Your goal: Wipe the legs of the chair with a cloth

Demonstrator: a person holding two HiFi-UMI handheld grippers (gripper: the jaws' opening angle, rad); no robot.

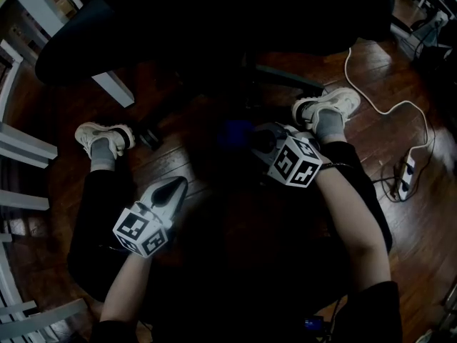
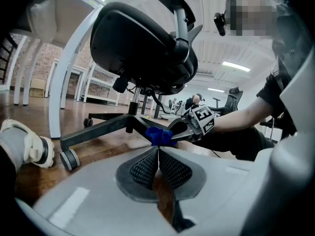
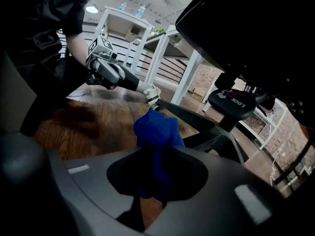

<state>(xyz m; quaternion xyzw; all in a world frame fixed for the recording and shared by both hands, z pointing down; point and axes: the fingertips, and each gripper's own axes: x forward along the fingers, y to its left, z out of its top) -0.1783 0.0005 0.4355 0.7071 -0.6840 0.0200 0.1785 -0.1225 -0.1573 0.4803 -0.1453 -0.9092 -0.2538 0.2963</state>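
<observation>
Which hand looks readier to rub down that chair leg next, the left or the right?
Probably the right. The right claw is shut on the blue cloth, which sits close by a chair leg. The left claw is shut on nothing and held farther back from the chair.

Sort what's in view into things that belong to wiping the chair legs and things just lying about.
For the job:
blue cloth, clamped in the right gripper
chair legs
left gripper, shut and empty

Lying about:
power strip on the floor
white cable
white table leg
</observation>
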